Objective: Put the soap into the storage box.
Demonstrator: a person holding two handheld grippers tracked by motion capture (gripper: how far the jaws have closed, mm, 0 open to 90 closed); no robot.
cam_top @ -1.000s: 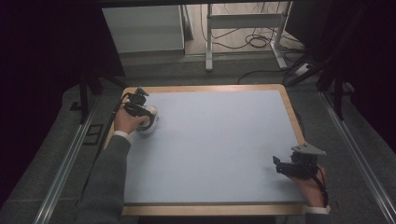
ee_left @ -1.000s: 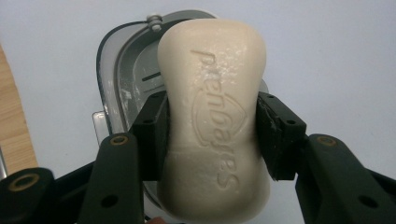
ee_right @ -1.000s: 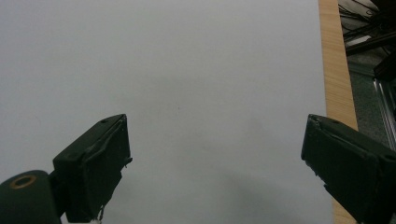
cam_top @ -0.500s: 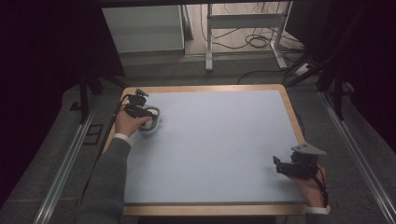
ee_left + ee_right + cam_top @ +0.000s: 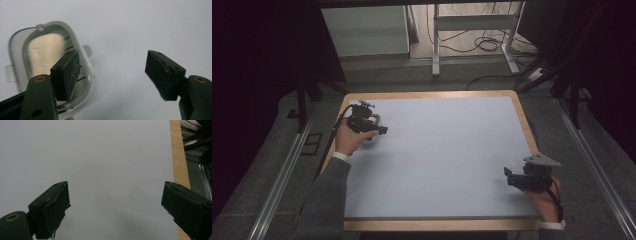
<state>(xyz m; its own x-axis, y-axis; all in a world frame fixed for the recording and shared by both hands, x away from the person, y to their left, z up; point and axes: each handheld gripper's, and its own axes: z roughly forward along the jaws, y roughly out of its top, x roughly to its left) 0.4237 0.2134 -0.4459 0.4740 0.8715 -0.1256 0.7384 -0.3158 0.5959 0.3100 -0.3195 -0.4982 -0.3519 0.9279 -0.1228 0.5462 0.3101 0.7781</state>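
Sitting near the far left corner of the pale blue table mat (image 5: pixel 442 150), the clear oval plastic soap dish (image 5: pixel 75 45) with its cream soap bar (image 5: pixel 43 53) looks just released. The left gripper (image 5: pixel 112 72) has just been opening its jaws, wide now and empty, above the dish. The right gripper (image 5: pixel 115 205) hovers agape, holding nothing, well apart. Next comes a clean withdrawal without nudging the dish.

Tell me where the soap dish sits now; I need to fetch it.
The soap dish lies at the table's far left corner in the high view, beside the left tongs, whose open jaws have just been opening.
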